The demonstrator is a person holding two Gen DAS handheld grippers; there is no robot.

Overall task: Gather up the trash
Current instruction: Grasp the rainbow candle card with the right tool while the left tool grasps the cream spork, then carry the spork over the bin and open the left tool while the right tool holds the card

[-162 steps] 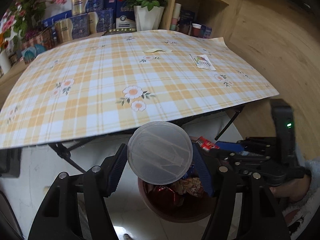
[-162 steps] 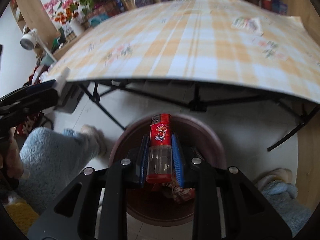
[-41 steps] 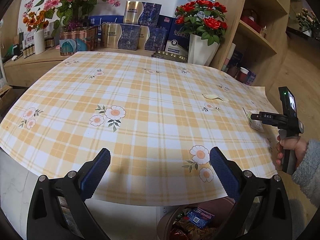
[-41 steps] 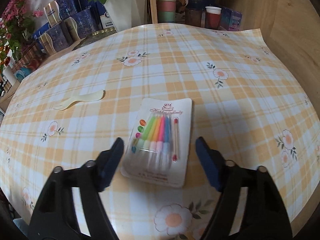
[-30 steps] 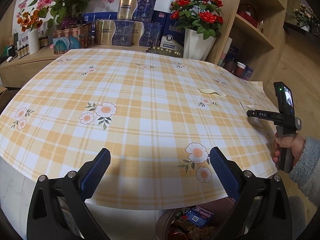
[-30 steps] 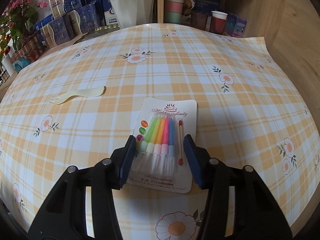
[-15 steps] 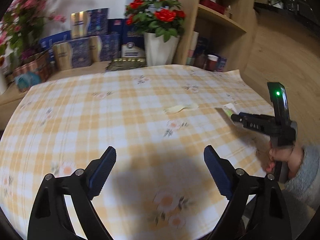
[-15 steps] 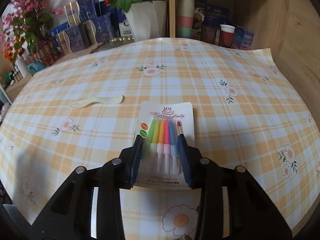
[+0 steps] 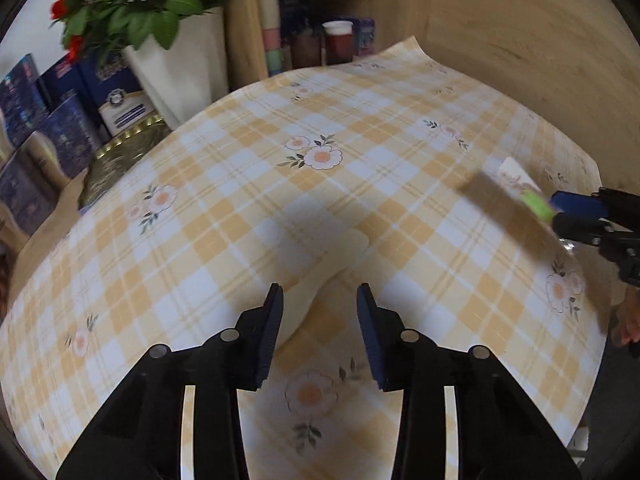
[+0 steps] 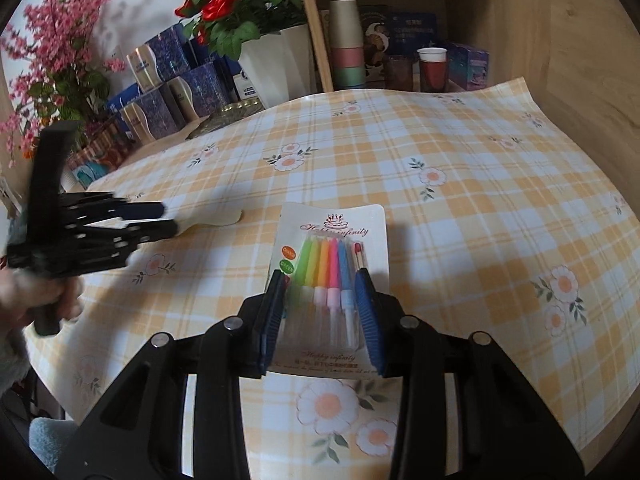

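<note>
A pack of coloured birthday candles on a white card is held between the fingers of my right gripper, lifted slightly over the checked tablecloth. The pack also shows blurred in the left wrist view, with the right gripper on it. A pale yellow plastic spork lies on the cloth. My left gripper is open, its fingers either side of the spork's near end. In the right wrist view the left gripper is at the spork.
A white pot of red roses, blue boxes and a gold tray stand at the table's back. A wooden shelf holds stacked cups and a red cup. A wooden wall is at the right.
My left gripper has moved forward and down to the spork and narrowed its opening around it. My right gripper has closed on the candle pack and begun lifting it.
</note>
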